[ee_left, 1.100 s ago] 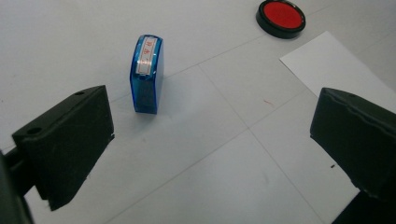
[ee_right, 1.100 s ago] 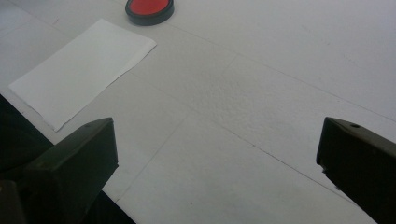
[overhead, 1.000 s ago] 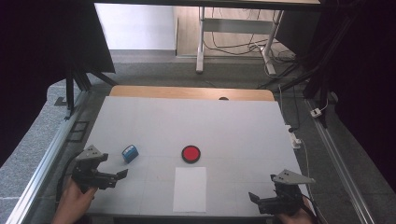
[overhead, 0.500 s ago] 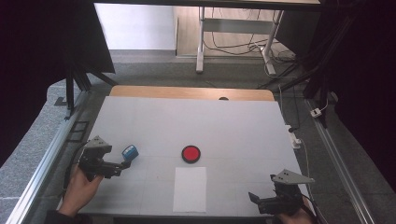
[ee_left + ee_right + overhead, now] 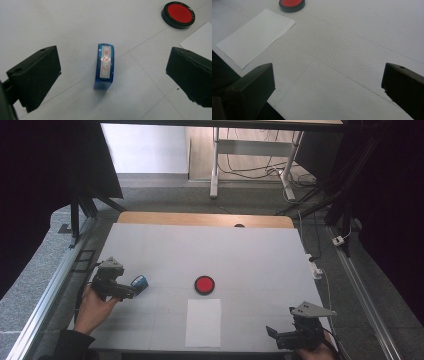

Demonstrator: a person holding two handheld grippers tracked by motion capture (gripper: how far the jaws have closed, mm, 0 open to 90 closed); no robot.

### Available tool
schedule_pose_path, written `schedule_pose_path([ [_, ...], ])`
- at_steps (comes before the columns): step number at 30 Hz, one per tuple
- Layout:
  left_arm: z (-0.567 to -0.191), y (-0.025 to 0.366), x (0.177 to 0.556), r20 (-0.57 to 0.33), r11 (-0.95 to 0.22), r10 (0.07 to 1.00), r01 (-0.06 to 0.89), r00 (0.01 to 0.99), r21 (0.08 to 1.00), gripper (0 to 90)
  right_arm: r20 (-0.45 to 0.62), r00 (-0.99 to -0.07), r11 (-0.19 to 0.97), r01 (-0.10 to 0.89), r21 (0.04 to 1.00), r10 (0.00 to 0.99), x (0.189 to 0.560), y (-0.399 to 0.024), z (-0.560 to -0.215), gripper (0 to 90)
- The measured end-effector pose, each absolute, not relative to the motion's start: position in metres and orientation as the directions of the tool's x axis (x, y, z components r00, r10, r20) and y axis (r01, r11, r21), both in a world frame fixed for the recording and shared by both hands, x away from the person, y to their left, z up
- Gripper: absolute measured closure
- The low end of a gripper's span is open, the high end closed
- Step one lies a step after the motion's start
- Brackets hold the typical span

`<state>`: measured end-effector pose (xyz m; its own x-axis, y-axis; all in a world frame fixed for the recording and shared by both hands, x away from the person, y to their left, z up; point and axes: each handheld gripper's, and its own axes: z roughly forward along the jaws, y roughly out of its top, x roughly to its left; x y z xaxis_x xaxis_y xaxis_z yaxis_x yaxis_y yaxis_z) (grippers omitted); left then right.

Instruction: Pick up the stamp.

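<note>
The white table (image 5: 210, 250) takes up most of the high view, with a sheet of white paper (image 5: 203, 322) lying flat near its front edge and a round red ink pad (image 5: 204, 284) in a black case just beyond the sheet's far end. Left of the pad, well apart from it, a small blue stamp (image 5: 104, 67) lies on its side on the bare table, its white label with red marks facing up. The left gripper (image 5: 110, 72) is at the stamp with its jaws spread wide, one on either side and neither touching it, so the step in hand looks like the reach to pick the stamp up. The right gripper (image 5: 292, 334) waits at the table's front right corner, jaws also wide apart and holding nothing, the paper and pad lying ahead of it. The next move probably calls for lowering the left gripper a little and closing squarely across the stamp's narrow sides, so it does not twist or skid away.
</note>
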<state>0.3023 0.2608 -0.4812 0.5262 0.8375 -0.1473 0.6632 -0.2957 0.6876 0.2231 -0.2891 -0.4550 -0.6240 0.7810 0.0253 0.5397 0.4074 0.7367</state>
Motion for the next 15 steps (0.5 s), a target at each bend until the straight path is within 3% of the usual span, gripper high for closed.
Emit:
schedule_pose_path([
  [15, -0.489, 0.253, 0.332, -0.142, -0.319, 0.834, 0.676, 0.533, 0.664, 0.0, 0.03, -0.625, 0.405, 0.541, 0.737, 0.78, 0.224, -0.289, -0.455, 0.0],
])
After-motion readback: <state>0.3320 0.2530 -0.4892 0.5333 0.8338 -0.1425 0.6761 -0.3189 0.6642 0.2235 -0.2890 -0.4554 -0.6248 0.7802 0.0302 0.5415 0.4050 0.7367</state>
